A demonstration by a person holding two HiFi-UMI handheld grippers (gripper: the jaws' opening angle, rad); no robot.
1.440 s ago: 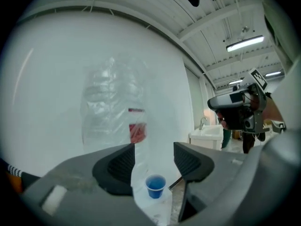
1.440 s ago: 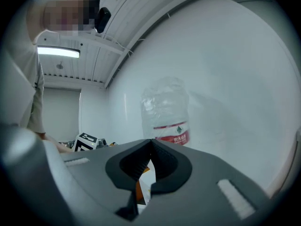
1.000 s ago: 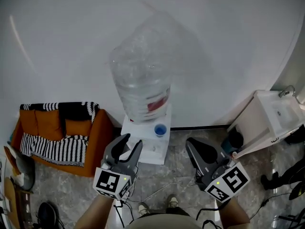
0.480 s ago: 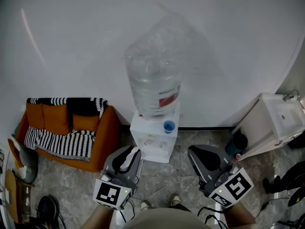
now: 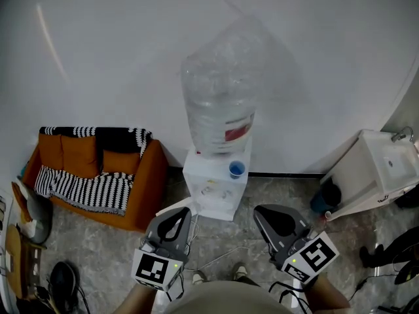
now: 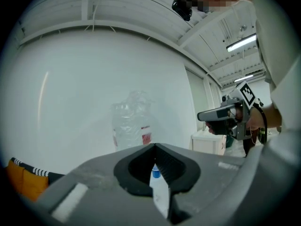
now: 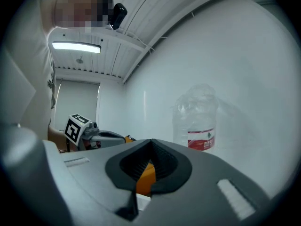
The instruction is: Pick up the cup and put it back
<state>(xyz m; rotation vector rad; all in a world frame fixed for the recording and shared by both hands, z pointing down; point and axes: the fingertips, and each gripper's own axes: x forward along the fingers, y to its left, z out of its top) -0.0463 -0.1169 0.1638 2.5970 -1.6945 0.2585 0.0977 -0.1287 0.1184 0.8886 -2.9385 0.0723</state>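
A small blue cup (image 5: 237, 169) stands on the white water dispenser (image 5: 213, 191), under the big clear bottle (image 5: 219, 103). Both grippers hang low in the head view, well short of the dispenser. My left gripper (image 5: 179, 210) is shut with nothing between its jaws. In the left gripper view the blue cup (image 6: 155, 173) shows far off through the hole behind the closed tips. My right gripper (image 5: 266, 212) is shut and empty too, and it appears in the left gripper view (image 6: 221, 115) off to the right. The left gripper (image 7: 96, 135) shows in the right gripper view.
An orange sofa (image 5: 141, 182) with a black-and-white striped blanket (image 5: 85, 191) stands left of the dispenser. A white cabinet with a sink (image 5: 376, 172) is at the right, with a dark bin (image 5: 324, 197) beside it. Cables (image 5: 219, 257) lie on the grey tiled floor.
The left gripper's jaws have closed from open to shut, on nothing. Both grippers have dropped a little lower in the head view, and the dispenser has drifted right.
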